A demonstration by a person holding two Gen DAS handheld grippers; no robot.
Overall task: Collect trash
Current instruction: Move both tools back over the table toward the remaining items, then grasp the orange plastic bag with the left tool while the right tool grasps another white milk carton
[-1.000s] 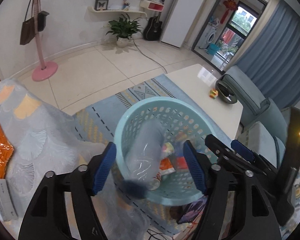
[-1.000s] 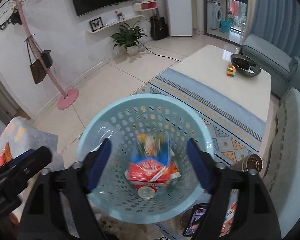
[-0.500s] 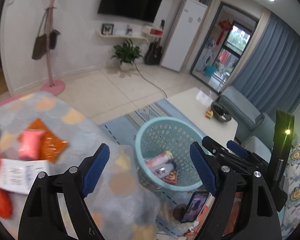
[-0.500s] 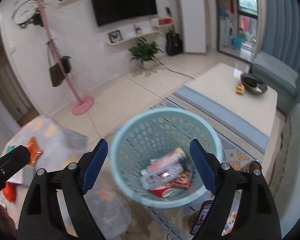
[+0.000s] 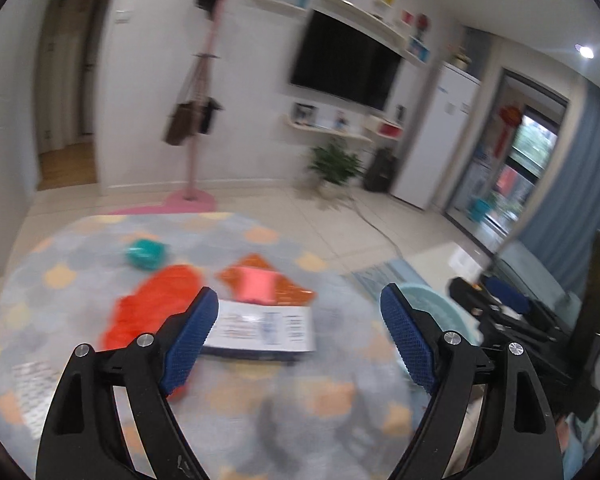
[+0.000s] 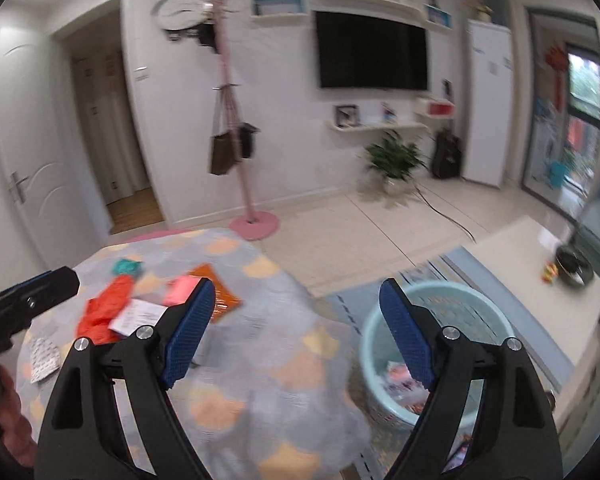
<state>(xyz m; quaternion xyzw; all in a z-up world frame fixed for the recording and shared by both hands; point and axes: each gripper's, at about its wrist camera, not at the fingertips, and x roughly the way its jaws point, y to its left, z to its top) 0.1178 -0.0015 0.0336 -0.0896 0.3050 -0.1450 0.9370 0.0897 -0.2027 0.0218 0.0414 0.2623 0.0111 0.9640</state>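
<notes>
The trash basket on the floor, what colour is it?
Light blue-green; the basket shows best in the right wrist view.

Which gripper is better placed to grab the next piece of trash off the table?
Left. The left gripper is open, facing the white paper box; the right gripper sits farther back beside the basket.

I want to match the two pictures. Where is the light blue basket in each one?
Left wrist view: only the rim of the light blue basket peeks out right of the left gripper, beside the table.
Right wrist view: the basket sits at lower right, behind the right gripper, with trash inside.
Shared landmark: the pink coat stand.
</notes>
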